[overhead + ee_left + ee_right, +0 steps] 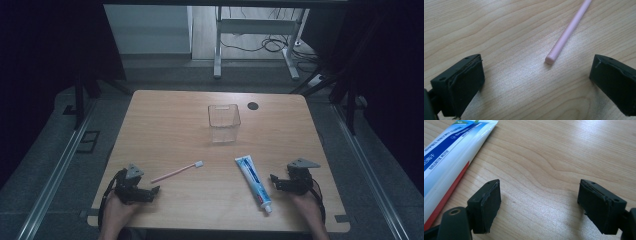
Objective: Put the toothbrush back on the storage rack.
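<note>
Left gripper (156,190) gaping near pink toothbrush (177,171) handle end; right gripper (273,179) gaping, empty, beside toothpaste tube (252,180); all on table (165,120).

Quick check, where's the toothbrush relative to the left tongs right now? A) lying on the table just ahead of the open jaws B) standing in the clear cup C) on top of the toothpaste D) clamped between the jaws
A: the pink toothbrush lies flat on the table, its handle end just ahead of the left tongs, whose jaws stand wide apart and touch nothing.

left tool (156,190) open, low | right tool (273,179) open, apparently low
</note>
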The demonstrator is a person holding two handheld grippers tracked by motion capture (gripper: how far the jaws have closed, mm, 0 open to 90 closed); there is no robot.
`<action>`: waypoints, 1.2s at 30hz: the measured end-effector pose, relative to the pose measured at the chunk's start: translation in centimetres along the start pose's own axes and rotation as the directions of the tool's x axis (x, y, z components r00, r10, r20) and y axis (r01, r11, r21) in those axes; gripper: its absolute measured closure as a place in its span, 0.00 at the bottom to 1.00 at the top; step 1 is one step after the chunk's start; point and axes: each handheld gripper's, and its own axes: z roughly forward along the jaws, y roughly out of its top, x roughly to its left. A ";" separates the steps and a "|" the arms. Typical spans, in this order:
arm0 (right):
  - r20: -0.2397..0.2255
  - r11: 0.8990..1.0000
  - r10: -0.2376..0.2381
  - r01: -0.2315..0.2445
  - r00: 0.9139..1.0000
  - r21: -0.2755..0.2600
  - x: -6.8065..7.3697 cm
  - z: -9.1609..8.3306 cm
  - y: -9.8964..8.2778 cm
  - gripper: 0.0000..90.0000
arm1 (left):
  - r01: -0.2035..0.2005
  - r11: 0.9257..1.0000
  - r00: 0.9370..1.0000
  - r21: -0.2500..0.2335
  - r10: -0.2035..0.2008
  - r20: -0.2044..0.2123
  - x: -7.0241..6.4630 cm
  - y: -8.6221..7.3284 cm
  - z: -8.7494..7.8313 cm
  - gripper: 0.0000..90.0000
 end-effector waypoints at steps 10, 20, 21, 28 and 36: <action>-0.001 1.000 0.000 0.000 1.000 0.001 0.0 0.0 0.0 0.20 | 0.006 1.000 1.000 0.000 -0.006 -0.007 0.0 0.2 0.1 0.00; -0.005 1.000 -0.005 0.005 1.000 0.001 0.0 0.1 0.0 0.19 | 0.012 1.000 1.000 -0.002 -0.012 -0.013 0.0 0.1 0.1 0.01; -0.005 1.000 -0.005 0.005 1.000 0.001 0.0 0.1 0.0 0.19 | 0.017 1.000 1.000 -0.007 -0.017 -0.016 0.0 0.1 0.1 0.02; -0.007 1.000 -0.008 0.008 1.000 0.001 0.0 0.1 0.1 0.19 | 0.018 0.999 1.000 -0.029 -0.018 -0.015 0.0 -0.1 -0.2 0.14; -0.010 1.000 -0.010 0.010 1.000 0.003 0.0 0.1 0.1 0.19 | 0.013 1.000 1.000 -0.016 -0.013 -0.003 -0.1 0.2 -0.7 0.20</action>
